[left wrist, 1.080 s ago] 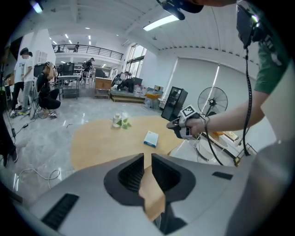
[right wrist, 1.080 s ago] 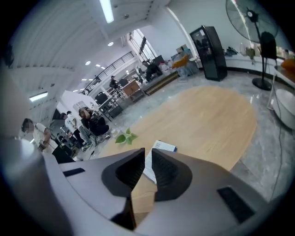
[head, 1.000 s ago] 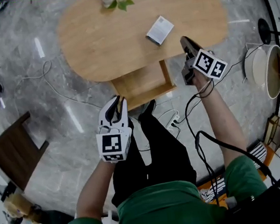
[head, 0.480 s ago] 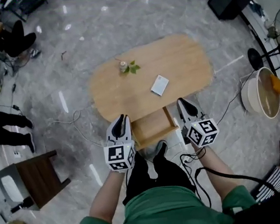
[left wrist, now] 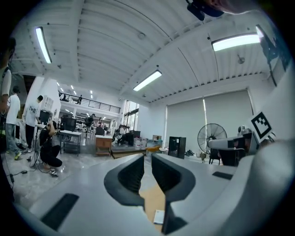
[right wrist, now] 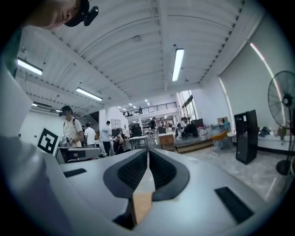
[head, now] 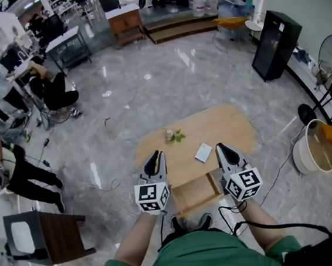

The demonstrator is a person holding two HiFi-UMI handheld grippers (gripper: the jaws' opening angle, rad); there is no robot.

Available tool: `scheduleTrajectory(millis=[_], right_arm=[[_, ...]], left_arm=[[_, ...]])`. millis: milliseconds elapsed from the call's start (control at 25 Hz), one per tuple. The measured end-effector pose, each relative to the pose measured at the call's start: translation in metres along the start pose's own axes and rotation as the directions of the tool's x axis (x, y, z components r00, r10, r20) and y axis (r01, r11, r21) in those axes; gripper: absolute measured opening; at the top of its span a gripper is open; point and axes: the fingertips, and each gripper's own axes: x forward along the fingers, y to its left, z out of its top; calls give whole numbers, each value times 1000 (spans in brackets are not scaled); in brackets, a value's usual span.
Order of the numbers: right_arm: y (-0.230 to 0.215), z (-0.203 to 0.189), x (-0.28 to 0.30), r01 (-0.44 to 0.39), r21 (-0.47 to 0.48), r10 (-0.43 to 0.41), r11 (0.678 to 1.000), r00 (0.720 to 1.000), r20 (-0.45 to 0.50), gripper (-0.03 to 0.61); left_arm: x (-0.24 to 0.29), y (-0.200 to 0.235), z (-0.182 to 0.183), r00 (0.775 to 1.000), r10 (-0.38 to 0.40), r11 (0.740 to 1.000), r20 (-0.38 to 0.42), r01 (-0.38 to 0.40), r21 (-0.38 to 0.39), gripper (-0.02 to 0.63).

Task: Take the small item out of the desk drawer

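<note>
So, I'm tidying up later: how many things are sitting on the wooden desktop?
2: a small leafy pot toward its far left, and a flat white packet nearer the open drawer. The left gripper and right gripper hide bits of the near edge.

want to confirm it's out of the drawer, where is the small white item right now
In the head view the small white item lies on the wooden tabletop, to the right of the little plant and just beyond the open drawer.

The oval table of light wood (head: 230,128) and its open wooden drawer (head: 199,195) are finished smooth and matt. The grey marble-like floor (head: 149,84) is polished glossy. The small white flat item (head: 203,152) seems to be made of paper.
</note>
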Motion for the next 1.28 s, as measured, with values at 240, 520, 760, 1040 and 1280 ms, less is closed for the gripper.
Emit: scheduleTrajectory(millis=[240,520,760,1040,1280], right_arm=[[11,67,-21,25,-90,-13,996,992,128,34],[17,86,-50,49,-113,-27,992,983,183,34],[12,96,-58,79,-126,-51,989,975,216,34],[7,87,-66,108,-119,-79,987,973,219,31],[2,90,-64,119,-122,-89,985,971,222,31]], left_arm=[[-22,-10,68,991,-15,999,132,10,41,64],[-39,-37,95,976,-58,997,209,47,58,64],[-34,-47,98,973,-87,995,215,73,71,64],[-30,-51,88,975,-106,993,197,92,75,64],[-21,-55,86,976,-119,991,183,106,78,64]])
